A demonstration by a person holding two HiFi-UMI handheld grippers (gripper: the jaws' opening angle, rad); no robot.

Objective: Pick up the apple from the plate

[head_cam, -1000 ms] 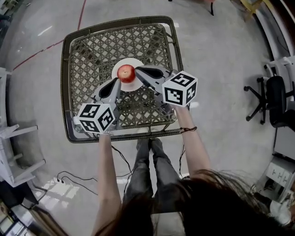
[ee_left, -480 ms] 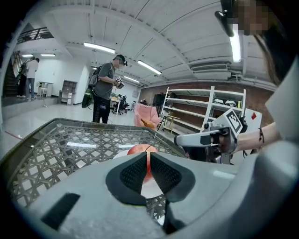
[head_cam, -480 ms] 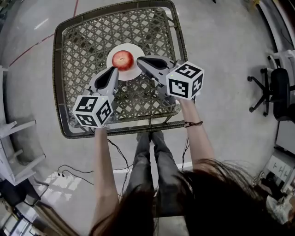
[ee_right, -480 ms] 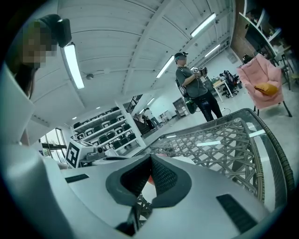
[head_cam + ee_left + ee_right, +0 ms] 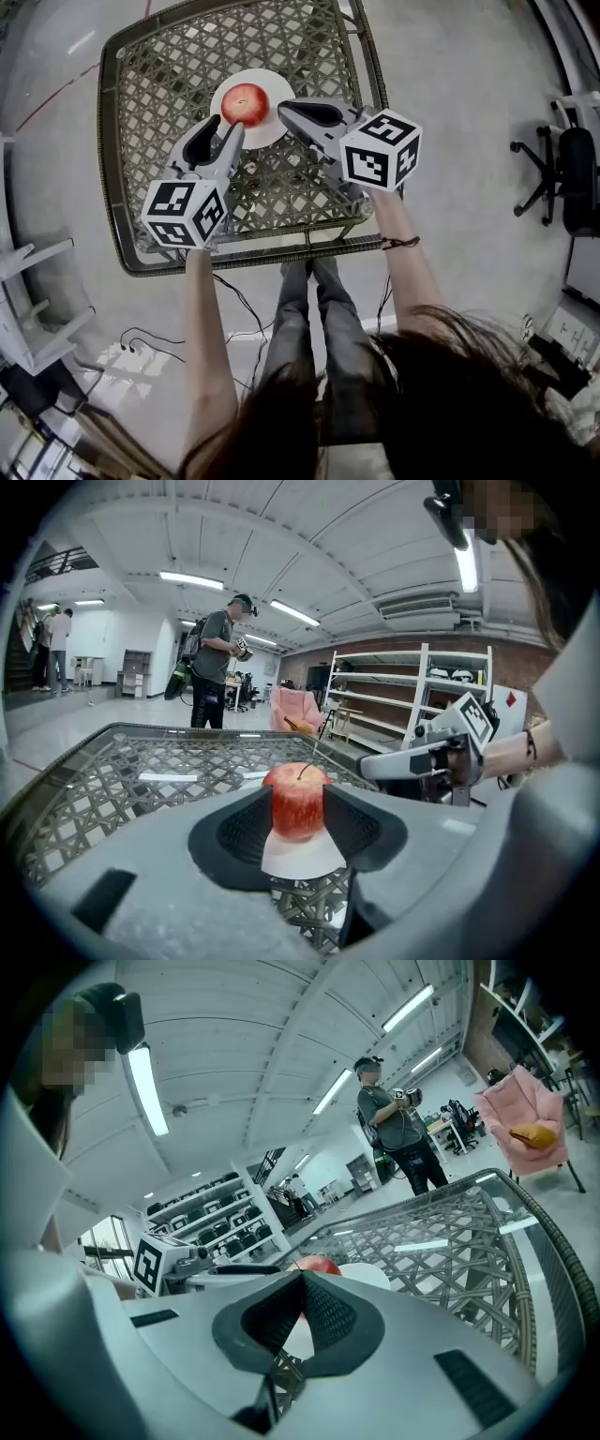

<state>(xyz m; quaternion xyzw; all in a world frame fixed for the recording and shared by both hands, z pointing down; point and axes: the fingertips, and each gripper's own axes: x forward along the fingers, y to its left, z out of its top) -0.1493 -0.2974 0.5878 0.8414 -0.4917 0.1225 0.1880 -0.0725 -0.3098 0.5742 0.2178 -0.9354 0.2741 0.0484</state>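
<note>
L gripper (image 5: pixel 225 125) jaws just been opening, nothing betw. them, gap faces apple (image 5: pixel 246 104) w/ clear run over plate (image 5: pixel 263 137), R gripper (image 5: pixel 281 106) jaws together, tip just beside apple, blocks that side, far half of bench (image 5: pixel 187 47) bare

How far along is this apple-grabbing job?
Done: both tongs sit at the plate's edge. In hand: the left tongs have just been opening, with the apple lined up just beyond their tips, ungripped; the right tongs are shut beside it. Left: close on the apple and lift it off.
</note>
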